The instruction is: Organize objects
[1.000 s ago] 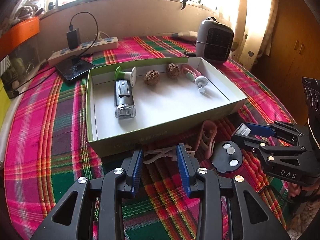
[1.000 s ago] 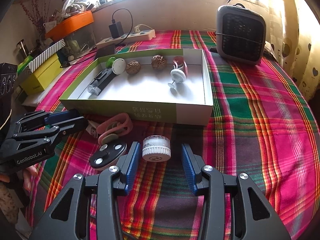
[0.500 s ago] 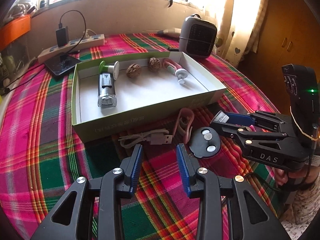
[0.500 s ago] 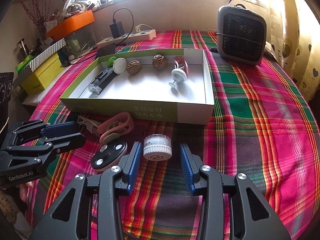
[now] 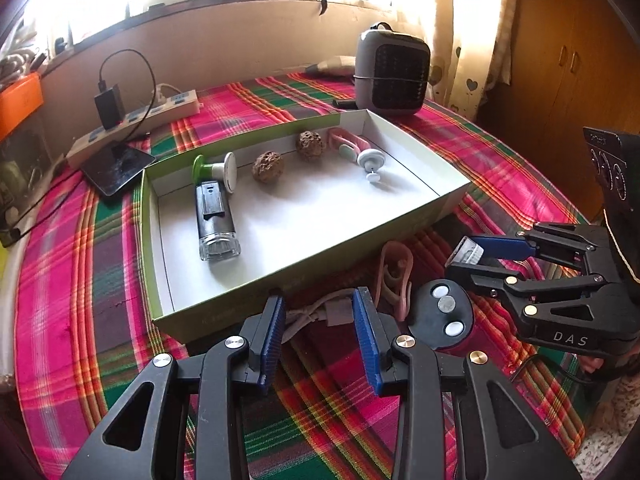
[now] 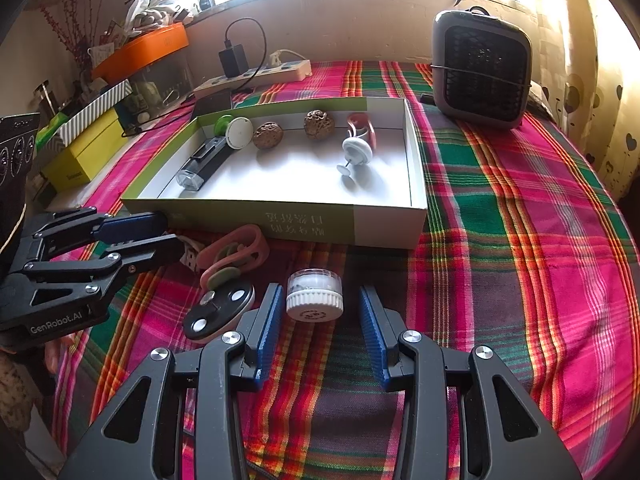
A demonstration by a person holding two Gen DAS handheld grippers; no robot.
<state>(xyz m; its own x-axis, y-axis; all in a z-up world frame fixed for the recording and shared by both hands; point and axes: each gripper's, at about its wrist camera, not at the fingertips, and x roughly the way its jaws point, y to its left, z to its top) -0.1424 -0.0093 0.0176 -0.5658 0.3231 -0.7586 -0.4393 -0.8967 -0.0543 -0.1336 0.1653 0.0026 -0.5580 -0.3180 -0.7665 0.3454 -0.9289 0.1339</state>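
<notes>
A green-and-white box (image 5: 280, 280) (image 6: 380, 222) holds a black flashlight (image 5: 214, 220), a green-and-white spool (image 5: 216, 168), two walnuts (image 5: 268, 166) and a pink-and-white tool (image 5: 356, 148). In front of it lie a white USB cable (image 5: 320, 312), a pink clip (image 5: 396, 276) (image 6: 236, 252) and a black oval pad (image 5: 444, 312) (image 6: 220, 312). My left gripper (image 5: 318, 340) is open, its fingers either side of the cable's plug. My right gripper (image 6: 322, 328) is open around a small white jar (image 6: 315, 296), apart from it.
A grey heater (image 6: 480, 72) stands at the back right. A power strip with a charger (image 5: 136, 116) and a phone (image 5: 116, 164) lie behind the box. Yellow and orange boxes (image 6: 84, 152) stand at the left. The plaid cloth (image 6: 520, 240) covers the table.
My left gripper first drew back, then moved forward again to the cable. My right gripper edged closer around the jar.
</notes>
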